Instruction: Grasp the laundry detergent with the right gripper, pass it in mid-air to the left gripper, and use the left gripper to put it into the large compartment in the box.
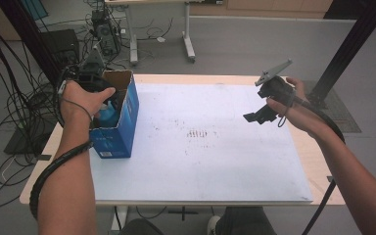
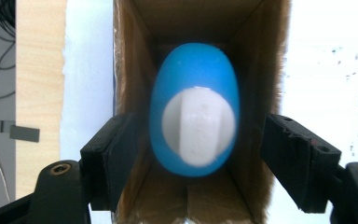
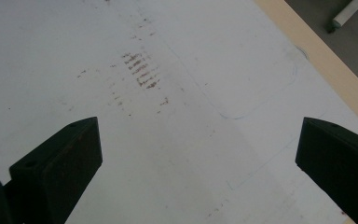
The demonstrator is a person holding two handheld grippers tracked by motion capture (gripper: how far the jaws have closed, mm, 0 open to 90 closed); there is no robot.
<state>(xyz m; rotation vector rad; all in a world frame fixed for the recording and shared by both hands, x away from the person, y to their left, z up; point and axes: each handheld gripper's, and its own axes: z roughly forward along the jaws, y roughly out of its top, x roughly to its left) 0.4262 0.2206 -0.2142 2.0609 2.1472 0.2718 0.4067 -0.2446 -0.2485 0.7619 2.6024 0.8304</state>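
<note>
An open blue cardboard box [image 1: 122,129] stands on the left side of the table. Inside it lies a blue egg-shaped object [image 2: 193,70] with a white cap [image 2: 198,126]; a bit of its blue [image 1: 108,115] shows past the person's left hand [image 1: 81,100]. My left gripper [image 2: 193,144] hangs over the box mouth and looks straight down into it. Its jaws stand apart on either side of the blue object, and the pads do not touch it. My right gripper [image 1: 258,116] is held above the table's right part, open, with nothing between its jaws [image 3: 198,154].
A white sheet [image 1: 200,161] with brown smudges [image 3: 140,70] covers most of the wooden table [image 1: 318,166]. The box's brown inner walls [image 2: 135,70] stand close around the blue object. Cables, a black frame post [image 1: 352,44] and another table's legs lie beyond the far edge.
</note>
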